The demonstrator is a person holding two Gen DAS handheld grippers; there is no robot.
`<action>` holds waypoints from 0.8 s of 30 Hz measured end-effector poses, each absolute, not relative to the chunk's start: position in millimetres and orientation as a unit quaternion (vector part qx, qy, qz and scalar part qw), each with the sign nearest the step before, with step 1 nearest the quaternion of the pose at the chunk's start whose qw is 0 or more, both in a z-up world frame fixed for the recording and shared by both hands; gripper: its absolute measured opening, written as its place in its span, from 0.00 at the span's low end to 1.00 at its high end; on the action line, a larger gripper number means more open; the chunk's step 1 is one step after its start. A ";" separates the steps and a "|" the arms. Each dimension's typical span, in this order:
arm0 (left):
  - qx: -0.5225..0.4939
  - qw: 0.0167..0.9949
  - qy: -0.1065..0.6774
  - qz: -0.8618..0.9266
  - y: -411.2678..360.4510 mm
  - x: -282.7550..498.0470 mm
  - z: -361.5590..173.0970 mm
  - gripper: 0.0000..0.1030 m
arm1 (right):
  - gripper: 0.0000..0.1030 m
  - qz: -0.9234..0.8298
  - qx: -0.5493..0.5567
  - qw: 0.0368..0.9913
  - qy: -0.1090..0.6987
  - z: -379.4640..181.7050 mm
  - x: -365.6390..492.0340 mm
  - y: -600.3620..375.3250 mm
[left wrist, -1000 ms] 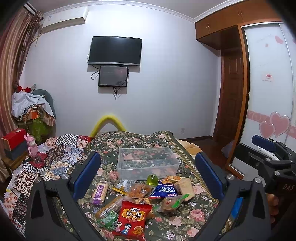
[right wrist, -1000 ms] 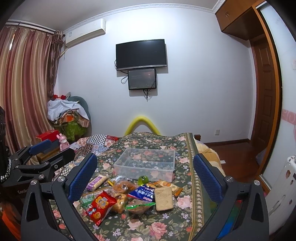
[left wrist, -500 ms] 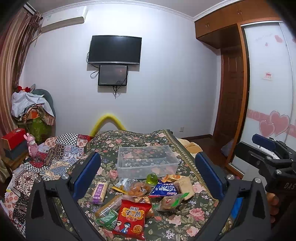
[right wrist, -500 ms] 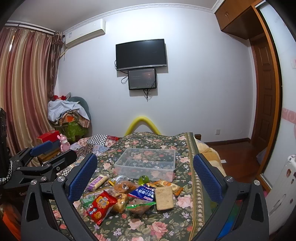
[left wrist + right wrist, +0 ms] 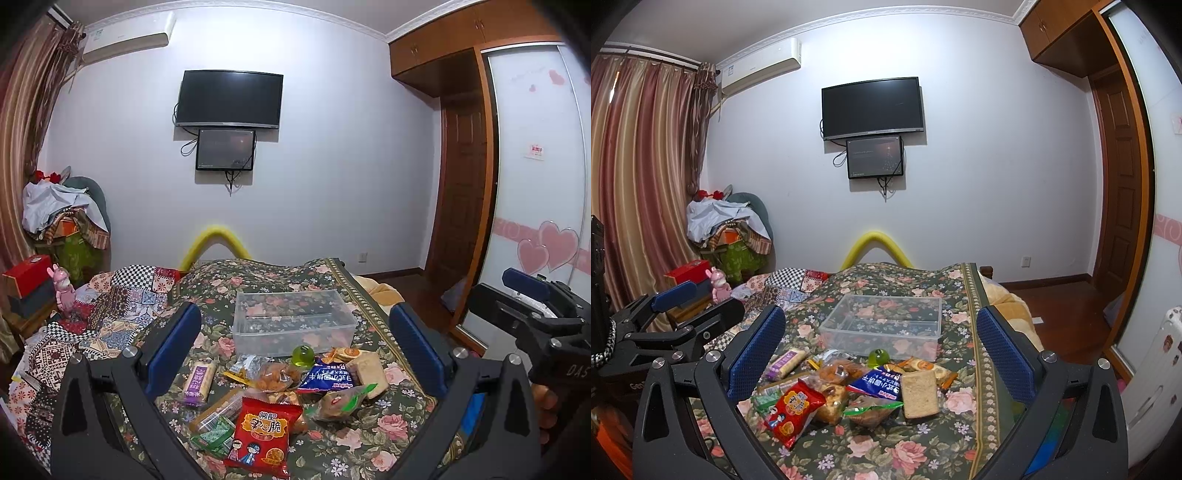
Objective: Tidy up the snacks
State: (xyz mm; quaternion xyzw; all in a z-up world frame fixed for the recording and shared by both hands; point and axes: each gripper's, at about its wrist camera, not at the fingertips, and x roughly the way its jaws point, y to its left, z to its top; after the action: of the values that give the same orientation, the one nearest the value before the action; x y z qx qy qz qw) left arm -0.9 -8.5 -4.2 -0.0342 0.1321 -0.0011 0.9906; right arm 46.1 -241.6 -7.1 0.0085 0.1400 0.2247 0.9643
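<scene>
Both claws, left (image 5: pixel 295 347) and right (image 5: pixel 881 347), spread wide, gripping nothing, above bed (image 5: pixel 388 424). Snacks (image 5: pixel 280 391) heaped before clear bin (image 5: pixel 293 325); bin's long axis runs left-right

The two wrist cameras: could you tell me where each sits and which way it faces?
Left wrist: on the left gripper, facing along its open fingers at the snack pile and clear bin on the bed; right gripper at right edge.
Right wrist: on the right gripper, same direction; left gripper at left edge.
Shared: bin, red snack bag, wall TV.
</scene>
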 end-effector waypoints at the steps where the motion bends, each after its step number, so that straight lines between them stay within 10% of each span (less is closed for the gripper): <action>1: -0.034 0.991 0.132 -0.001 -8.7 -0.9 -4.4 1.00 | 1.00 0.225 0.008 0.964 0.140 -7.0 45.5 -241.2; 18: -0.029 0.985 0.171 -0.009 2.8 17.5 -24.7 0.99 | 1.00 0.231 0.008 0.956 0.179 -25.9 66.3 -240.7; 24: -0.030 0.970 0.243 -0.006 20.4 39.0 -59.7 0.78 | 0.93 0.221 0.000 0.946 0.238 -56.5 90.4 -245.3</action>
State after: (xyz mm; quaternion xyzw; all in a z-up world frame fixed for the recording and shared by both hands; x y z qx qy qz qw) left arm 39.0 20.4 -59.7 -0.0298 0.2427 -0.0055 0.9696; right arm 90.4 -245.3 -56.5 -0.0001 0.2381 0.2214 0.9457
